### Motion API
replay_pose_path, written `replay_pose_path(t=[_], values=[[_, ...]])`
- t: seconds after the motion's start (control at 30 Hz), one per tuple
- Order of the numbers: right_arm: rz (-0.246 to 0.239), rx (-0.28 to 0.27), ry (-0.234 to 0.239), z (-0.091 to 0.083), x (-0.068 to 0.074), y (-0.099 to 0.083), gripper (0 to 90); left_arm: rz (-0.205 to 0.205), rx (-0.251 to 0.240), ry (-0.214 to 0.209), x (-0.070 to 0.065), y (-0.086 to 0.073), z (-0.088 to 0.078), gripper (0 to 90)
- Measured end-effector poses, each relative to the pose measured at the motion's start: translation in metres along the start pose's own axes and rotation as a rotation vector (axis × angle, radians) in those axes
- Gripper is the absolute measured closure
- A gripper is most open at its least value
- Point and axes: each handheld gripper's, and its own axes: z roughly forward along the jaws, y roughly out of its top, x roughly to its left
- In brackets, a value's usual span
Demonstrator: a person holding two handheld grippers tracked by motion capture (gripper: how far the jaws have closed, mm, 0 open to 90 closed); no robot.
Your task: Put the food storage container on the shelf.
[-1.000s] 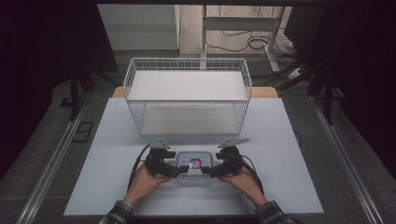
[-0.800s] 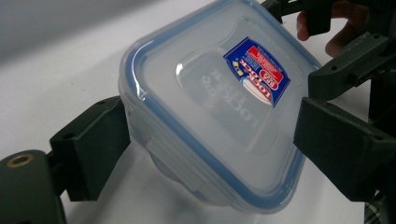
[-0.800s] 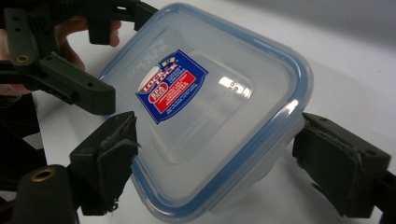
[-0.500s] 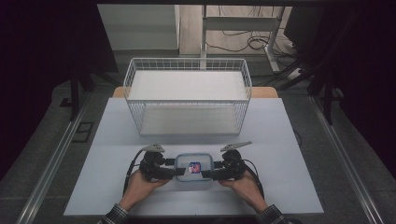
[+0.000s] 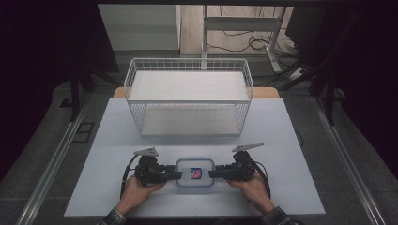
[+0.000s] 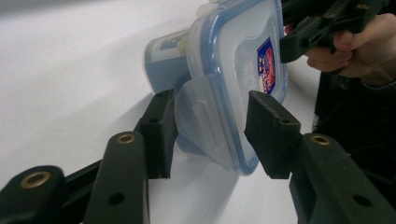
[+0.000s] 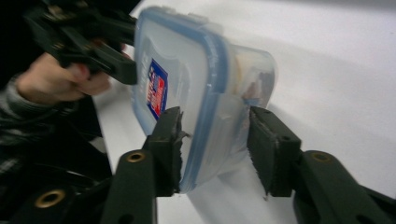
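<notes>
**Lidded plastic box held between two grippers**

At 6 o'clock on the matte white table [image 5: 291, 140], two hands come in from the near edge, sleeves in a checked fabric. The left gripper [image 5: 172, 176] and right gripper [image 5: 215, 175] are black, hard-edged, with brass-coloured rivets in their arms. Between them lies a clear plastic container [image 5: 195, 172], rectangular with rounded corners, its lid rimmed in blue and carrying a small red and blue label [image 5: 195, 173].

In the left gripper view the jaws stand part-way apart, straddling the lid's translucent hinged clasp [image 6: 198, 109]; whether the pads press it I cannot tell. In the right gripper view the jaws likewise bracket the opposite clasp [image 7: 224, 126], one pad against the lid's face, the other close beside the clasp.

Farther off, toward 12 o'clock, stands a white wire basket [image 5: 187, 63], rectangular, open-topped, its mesh fine and regular.
</notes>
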Motion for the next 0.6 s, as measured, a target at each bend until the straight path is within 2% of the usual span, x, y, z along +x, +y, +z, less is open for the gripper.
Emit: replay_pose_path(t=[0.1, 0.17, 0.33, 0.5, 0.6], values=[[0.008, -0.007, 0.009, 0.000, -0.001, 0.000, 57.8, -0.034, -0.016, -0.036, 0.006, -0.001, -0.001, 56.2], [0.019, -0.026, 0.023, -0.002, -0.001, 0.000, 59.0, -0.037, -0.030, -0.047, 0.008, -0.001, -0.001, 56.8], [0.027, -0.033, 0.024, -0.005, -0.003, 0.001, 59.0, -0.034, -0.032, -0.047, 0.007, 0.001, 0.001, 56.9], [0.016, -0.067, 0.023, -0.009, 0.002, 0.004, 59.1, -0.052, -0.082, -0.064, 0.007, 0.007, -0.006, 57.6], [0.003, -0.087, 0.019, -0.010, 0.006, 0.008, 59.1, -0.044, -0.094, -0.064, 0.007, 0.011, -0.010, 57.8]])
